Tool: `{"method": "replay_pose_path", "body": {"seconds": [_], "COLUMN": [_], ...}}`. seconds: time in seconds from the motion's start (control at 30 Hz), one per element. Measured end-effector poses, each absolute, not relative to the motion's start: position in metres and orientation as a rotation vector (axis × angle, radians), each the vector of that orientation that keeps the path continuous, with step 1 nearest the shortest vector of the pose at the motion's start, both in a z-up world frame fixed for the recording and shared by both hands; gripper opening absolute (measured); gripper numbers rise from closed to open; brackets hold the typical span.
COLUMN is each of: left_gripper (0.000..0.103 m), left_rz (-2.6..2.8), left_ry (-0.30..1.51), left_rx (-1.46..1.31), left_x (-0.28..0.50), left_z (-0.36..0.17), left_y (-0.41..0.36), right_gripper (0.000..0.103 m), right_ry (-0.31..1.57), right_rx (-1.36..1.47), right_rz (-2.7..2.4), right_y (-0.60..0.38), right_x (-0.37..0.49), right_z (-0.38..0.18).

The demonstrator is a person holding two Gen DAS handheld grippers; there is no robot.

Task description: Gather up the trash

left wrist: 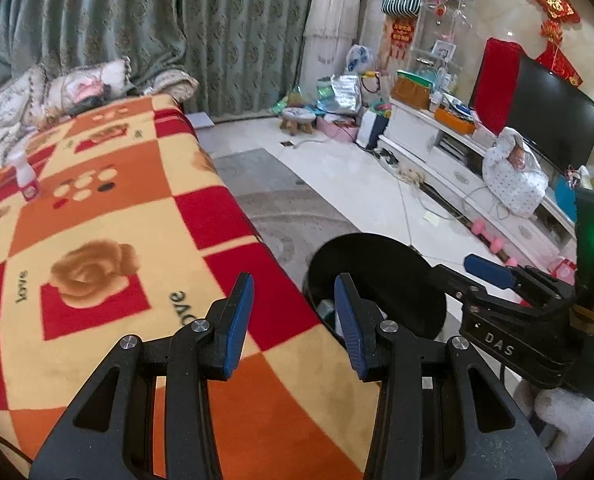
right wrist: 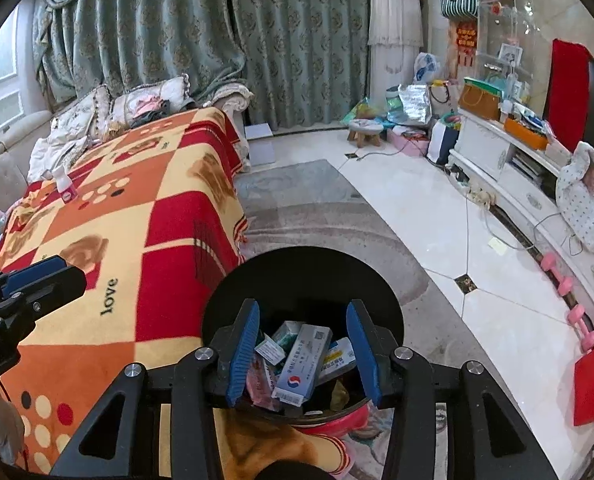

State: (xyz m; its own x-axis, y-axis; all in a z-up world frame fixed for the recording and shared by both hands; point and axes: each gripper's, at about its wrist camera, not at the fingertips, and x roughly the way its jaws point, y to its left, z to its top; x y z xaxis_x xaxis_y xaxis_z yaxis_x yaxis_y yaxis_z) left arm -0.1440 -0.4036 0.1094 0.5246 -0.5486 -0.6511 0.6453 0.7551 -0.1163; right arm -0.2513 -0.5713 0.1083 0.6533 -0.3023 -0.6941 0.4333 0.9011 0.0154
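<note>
A black round trash bin [right wrist: 305, 276] stands on the floor beside the blanket-covered sofa. It holds several small cartons; a white and blue box [right wrist: 303, 360] lies on top. My right gripper [right wrist: 303, 356] is open and empty directly above the bin's mouth. My left gripper [left wrist: 295, 320] is open and empty over the sofa's edge, just left of the bin [left wrist: 377, 276]. A small white bottle with a pink label [left wrist: 27, 180] stands far back on the blanket; it also shows in the right wrist view [right wrist: 65, 188]. The right gripper shows in the left wrist view [left wrist: 493, 276].
The orange, red and yellow blanket [left wrist: 109, 248] covers the sofa, with cushions [left wrist: 57, 92] at its far end. A grey rug [right wrist: 317, 208] and white tiles cover the floor. A white TV cabinet [right wrist: 509, 184] with a TV, pink dumbbells [right wrist: 573, 296] and clutter lines the right.
</note>
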Motion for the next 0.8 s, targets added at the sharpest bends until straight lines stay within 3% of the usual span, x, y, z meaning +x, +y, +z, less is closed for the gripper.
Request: {"method": "replay_pose_path", "body": {"seconds": [0.13,0.8], "left_gripper": [0.04,0.04], "left_rz": [-0.696,-0.659], "left_ry": [0.71,0.691], "left_rx": [0.137,0.143], "left_x": [-0.143,-0.141], "left_z": [0.113,0.113], "left_y": [-0.393,-0.377], "right_gripper": [0.061,0.064], "right_ry": [0.725,0.657], "right_rx": [0.182,0.156], "right_rz": [-0.416,-0.431], "right_y": [-0.561,-0.542], "right_x": [-0.255,-0.261], "right_z": [0.114,0.132]}}
